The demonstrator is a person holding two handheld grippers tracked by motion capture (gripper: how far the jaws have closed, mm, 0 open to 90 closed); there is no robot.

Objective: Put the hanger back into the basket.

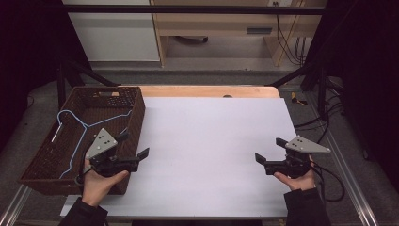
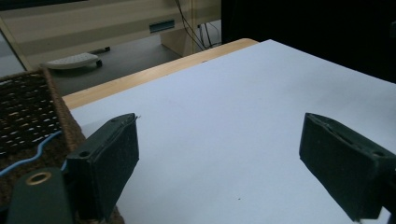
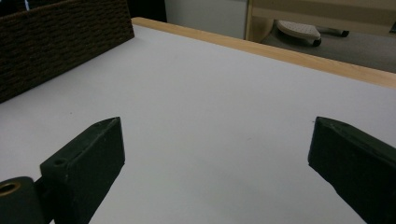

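Observation:
A brown wicker basket (image 1: 136,117) stands at the table's left side, and a light blue wire hanger (image 1: 84,125) lies flat inside it. My left gripper (image 1: 135,144) hovers at the basket's near right wall, jaws wide apart and pointing right over the white board (image 1: 211,141). In the left gripper view, the left gripper (image 2: 219,135) has nothing between its jaws; the basket (image 2: 28,107) and a bit of the hanger (image 2: 42,147) sit at its left. My right gripper (image 1: 269,149) is open at the board's right side, pointing left. In its own view the right gripper (image 3: 217,140) is empty, with the basket (image 3: 56,42) far off.
A strip of wooden tabletop (image 1: 207,91) shows behind the white board. Beyond the table stand a white cabinet (image 1: 113,33) and a wooden desk (image 1: 226,23). Cables (image 1: 329,122) trail on the floor at the right. Metal rails (image 1: 350,183) run along the table's sides.

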